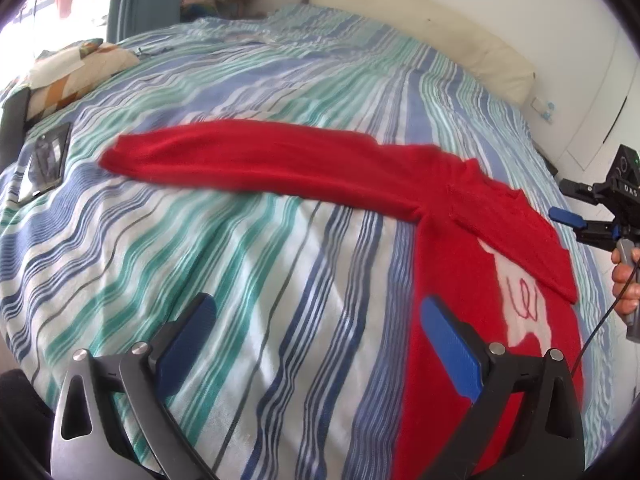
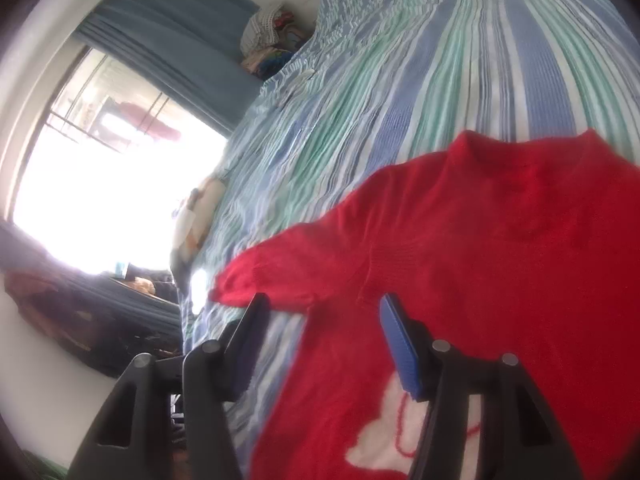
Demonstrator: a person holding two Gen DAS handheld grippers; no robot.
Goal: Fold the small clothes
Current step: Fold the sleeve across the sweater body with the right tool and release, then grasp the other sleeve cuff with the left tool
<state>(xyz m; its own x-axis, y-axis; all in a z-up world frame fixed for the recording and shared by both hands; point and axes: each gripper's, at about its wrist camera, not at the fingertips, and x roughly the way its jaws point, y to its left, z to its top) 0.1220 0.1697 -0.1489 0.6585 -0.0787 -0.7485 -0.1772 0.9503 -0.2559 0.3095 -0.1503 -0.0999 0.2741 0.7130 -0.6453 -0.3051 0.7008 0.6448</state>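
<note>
While both tongs (image 1: 316, 340) (image 2: 324, 344) gape empty, one red sweater (image 1: 460, 264) on striped bed (image 1: 240, 240).

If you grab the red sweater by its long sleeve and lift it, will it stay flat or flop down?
Probably flop: the red sweater is soft knit, and its sleeve already lies limp along the striped bedcover. It looks fuzzy, so likely grippy, not slippery. Being small, it is probably light.
</note>
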